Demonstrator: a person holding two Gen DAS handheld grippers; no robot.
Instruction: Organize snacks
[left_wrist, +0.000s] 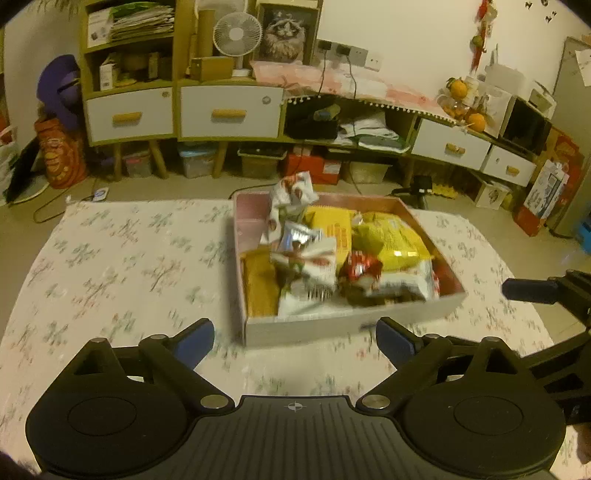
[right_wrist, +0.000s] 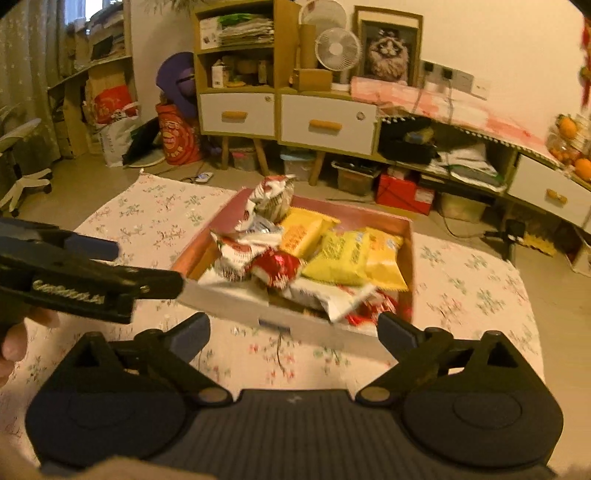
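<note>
A: Nearest the lens on the left wrist view is the left gripper, its 2 blue-padded fingers spread wide with nothing between them, hanging over the floral cloth just short of the box.

B: Same on the right wrist view: the right gripper is spread apart too, holding nothing, its pads level with the near wall of the box.

A: The box sits on the cloth, a little right of centre, and it is filled with snacks.

B: I count at least 2 yellow bags toward the far right side, white and red packets on the left, and a red wrapper between them. 1 white packet sticks up at the far wall.

A: From my side that tall packet also rises above the far rim. A mustard-coloured pack lies along the left wall. The picture is blurred, so labels cannot be read.

B: The left gripper shows at my left edge, reaching toward the box's near left corner; whether it touches is unclear.

A: Behind the cloth stand cabinets with white drawers, a fan and oranges
</note>
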